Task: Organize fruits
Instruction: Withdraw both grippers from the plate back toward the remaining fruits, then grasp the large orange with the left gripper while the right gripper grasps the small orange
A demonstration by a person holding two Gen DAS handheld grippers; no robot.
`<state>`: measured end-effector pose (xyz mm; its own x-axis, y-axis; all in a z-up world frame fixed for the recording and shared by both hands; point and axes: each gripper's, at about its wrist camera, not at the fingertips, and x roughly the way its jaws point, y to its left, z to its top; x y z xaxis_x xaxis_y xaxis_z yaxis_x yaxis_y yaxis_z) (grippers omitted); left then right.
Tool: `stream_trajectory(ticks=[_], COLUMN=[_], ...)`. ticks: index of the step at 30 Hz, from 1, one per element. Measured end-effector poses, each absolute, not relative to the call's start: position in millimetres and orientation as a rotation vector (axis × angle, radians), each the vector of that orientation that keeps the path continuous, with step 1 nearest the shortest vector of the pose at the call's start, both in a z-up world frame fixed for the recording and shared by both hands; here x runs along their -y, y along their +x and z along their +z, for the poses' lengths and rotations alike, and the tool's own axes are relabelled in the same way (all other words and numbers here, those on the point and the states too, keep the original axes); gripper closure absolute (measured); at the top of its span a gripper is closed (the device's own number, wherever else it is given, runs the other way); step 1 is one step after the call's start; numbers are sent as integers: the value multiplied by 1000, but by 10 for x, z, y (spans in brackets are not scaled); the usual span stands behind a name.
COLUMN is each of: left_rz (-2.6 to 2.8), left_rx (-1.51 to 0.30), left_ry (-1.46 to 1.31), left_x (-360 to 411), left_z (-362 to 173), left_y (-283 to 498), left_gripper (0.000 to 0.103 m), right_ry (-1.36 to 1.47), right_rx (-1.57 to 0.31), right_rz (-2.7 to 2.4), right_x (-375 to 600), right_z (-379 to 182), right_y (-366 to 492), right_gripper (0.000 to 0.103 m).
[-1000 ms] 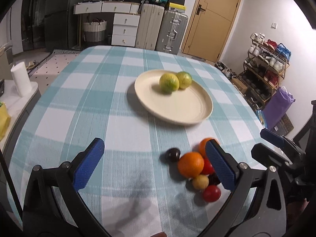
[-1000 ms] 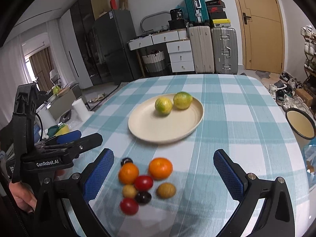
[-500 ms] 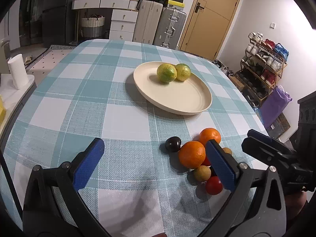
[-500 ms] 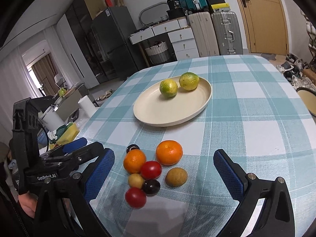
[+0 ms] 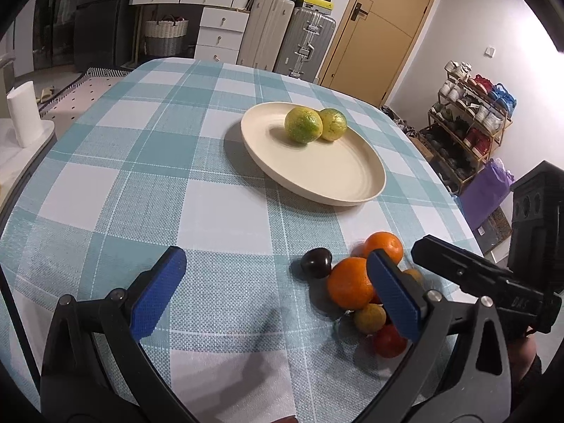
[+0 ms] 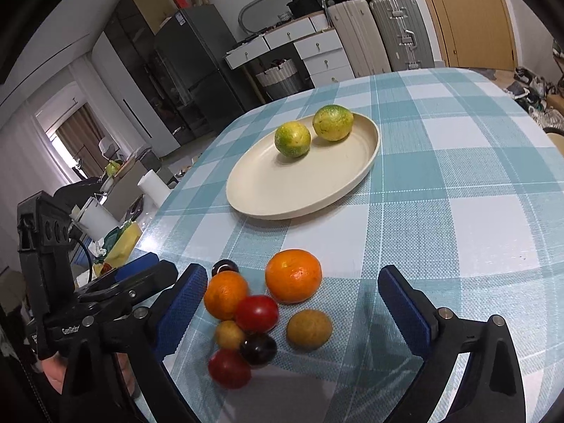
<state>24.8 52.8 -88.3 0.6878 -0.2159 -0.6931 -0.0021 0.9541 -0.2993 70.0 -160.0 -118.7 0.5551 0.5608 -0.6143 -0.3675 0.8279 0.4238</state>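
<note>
A cream plate (image 5: 338, 179) (image 6: 282, 190) on the checked tablecloth holds two green-yellow citrus fruits (image 5: 303, 125) (image 6: 292, 138). Near the table's front edge lies a cluster of fruit: two oranges (image 6: 293, 275) (image 5: 349, 282), red tomatoes (image 6: 256, 313), dark plums (image 6: 258, 349) (image 5: 316, 262), and small brown-yellow fruits (image 6: 309, 329). My right gripper (image 6: 289, 312) is open, its blue pads standing on either side of the cluster. My left gripper (image 5: 275, 292) is open and holds nothing, with the cluster by its right pad (image 5: 394, 294).
The table's edges curve away close on the left and right. A paper roll (image 5: 23, 118) stands on a side counter at left. Suitcases (image 5: 303, 44), drawers, a door and a shoe rack (image 5: 469, 112) line the room behind.
Both grippers have dropped lower and moved in toward the fruit cluster, which now looks larger. The right gripper's pads now bracket the cluster. Nothing was taken hold of.
</note>
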Motion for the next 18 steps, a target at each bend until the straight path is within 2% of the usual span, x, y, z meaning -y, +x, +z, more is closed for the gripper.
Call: stream_trajectory(ticks=[3,5,11,14,17,18], left_rz=[-125,-129,-161,-181,-204,-208], left_rx=[-808,-812,-822,-830,-837,-843], left_ry=[-301,-313,-327,-324,-325,-326], left_x=[-559,-574,-569,-544,-511,-497], left_z=[-904,-920,-935,-940,-944,-949], left_y=[261,279,264,244,226,233], left_gripper=[1,1,1,1,1,1], right_ry=[255,247,247,243,230,228], right_rx=[-821,-829,-854,-874,-878,-882], right_rz=[564,578,563,563,578,580], right_x=[1568,1536,1501,1486,1452,1444], right_z=[-1206,-1213,-1270,-1301,-1326,-1337], right_y=[742,753,818,843,841,842], right_gripper=[6,15,19,29,35,41])
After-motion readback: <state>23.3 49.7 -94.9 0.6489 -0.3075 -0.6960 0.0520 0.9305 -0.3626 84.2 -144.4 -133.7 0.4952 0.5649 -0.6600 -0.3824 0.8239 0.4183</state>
